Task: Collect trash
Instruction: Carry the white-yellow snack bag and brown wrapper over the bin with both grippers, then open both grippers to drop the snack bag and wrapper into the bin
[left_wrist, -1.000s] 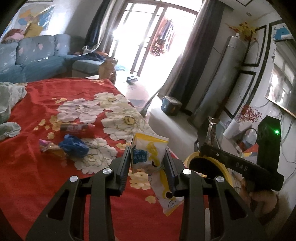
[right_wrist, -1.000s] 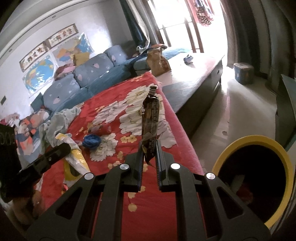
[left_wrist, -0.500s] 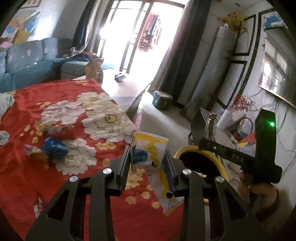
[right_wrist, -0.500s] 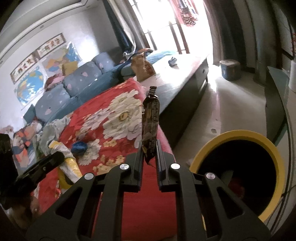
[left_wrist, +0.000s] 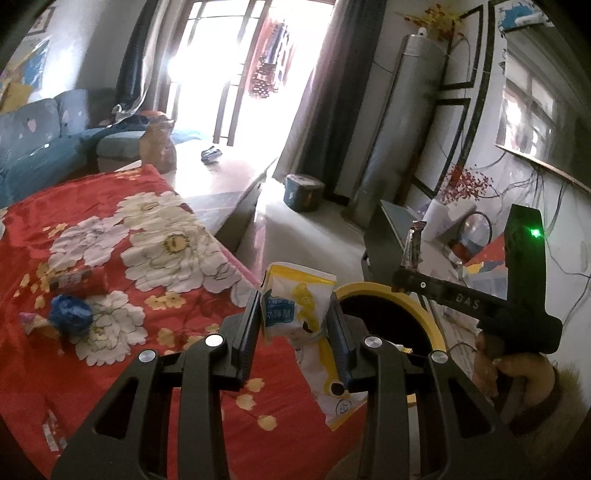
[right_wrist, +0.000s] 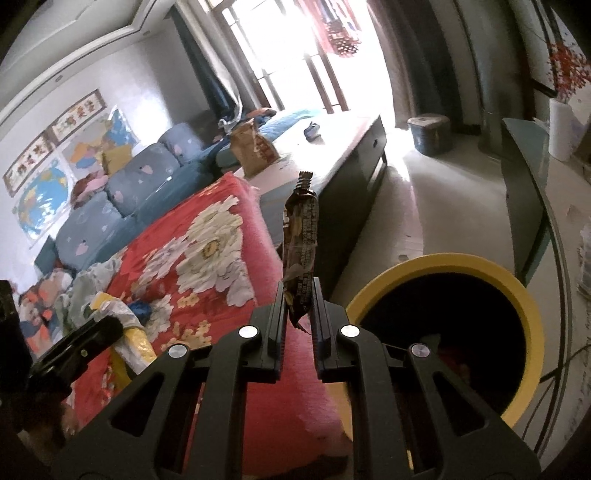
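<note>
Beside the yellow-rimmed round bin (right_wrist: 517, 291), the left gripper (left_wrist: 293, 325) clamps a crumpled yellow-and-white plastic packet (left_wrist: 295, 306) while the right gripper (right_wrist: 298, 314) pinches a dark brown foil wrapper (right_wrist: 301, 251).

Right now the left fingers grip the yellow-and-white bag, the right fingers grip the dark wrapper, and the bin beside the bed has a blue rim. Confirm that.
Wrong on one point: the bin rim is yellow, as the right wrist view shows. The yellow-and-white bag and dark wrapper are gripped as stated.

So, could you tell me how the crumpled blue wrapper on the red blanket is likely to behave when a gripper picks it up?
The crumpled blue wrapper looks like a loose wad of thin film, so it is probably very light and would squash between the pads rather than resist. Its crinkled surface may spring back and slip from a shallow pinch. Lying on the soft red blanket, it could sink or drag cloth along.
</note>
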